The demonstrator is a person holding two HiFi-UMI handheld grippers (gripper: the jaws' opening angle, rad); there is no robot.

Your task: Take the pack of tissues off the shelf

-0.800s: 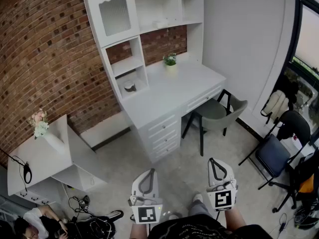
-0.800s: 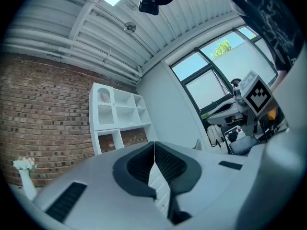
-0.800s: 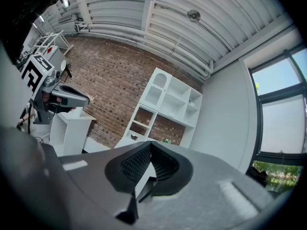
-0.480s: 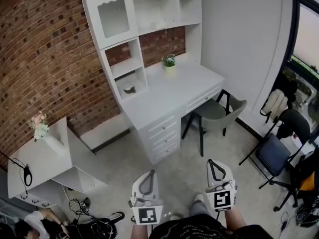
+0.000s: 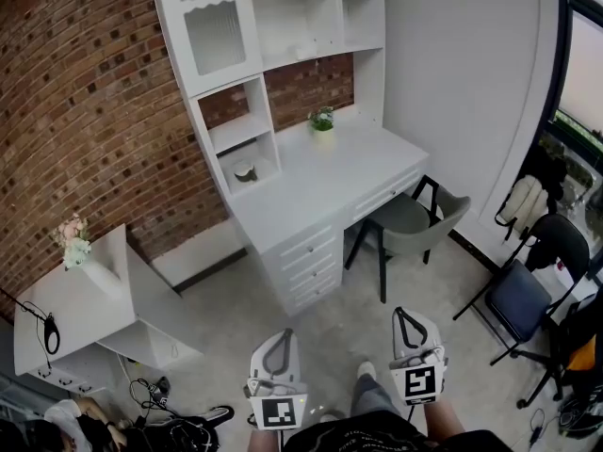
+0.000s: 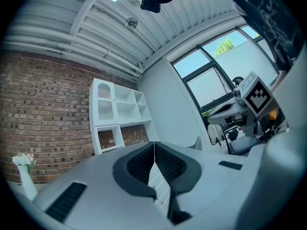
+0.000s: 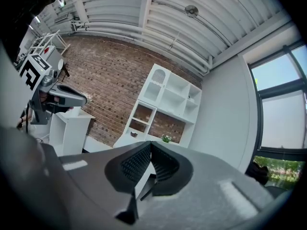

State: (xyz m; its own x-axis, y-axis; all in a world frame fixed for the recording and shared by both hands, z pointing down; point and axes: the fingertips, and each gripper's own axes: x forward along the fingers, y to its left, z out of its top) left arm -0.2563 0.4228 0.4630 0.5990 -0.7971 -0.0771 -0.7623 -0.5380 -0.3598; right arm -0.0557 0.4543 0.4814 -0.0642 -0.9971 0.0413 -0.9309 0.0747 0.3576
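Hanging shut and empty, left gripper (image 5: 283,331) and right gripper (image 5: 403,314) faced the shelf (image 5: 311,55) far ahead; the pack, not discernible, was probably light and squashy, best pinched mid-body.

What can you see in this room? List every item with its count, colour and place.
Desk with shelf unit: one, white, against the brick wall.
Potted plant: one, green, at the back of the desk.
Small dark object: one, in the lowest open cubby.
Chair: one, grey, at the desk.
Side cabinet: one, white, at the left.
Flowers: one bunch, pink and white, on the side cabinet.
Folding chair: one, dark, at the right edge.
Bystander: one, at the lower left corner.
Left gripper: white, fingers shut, empty.
Right gripper: white, fingers shut, empty.
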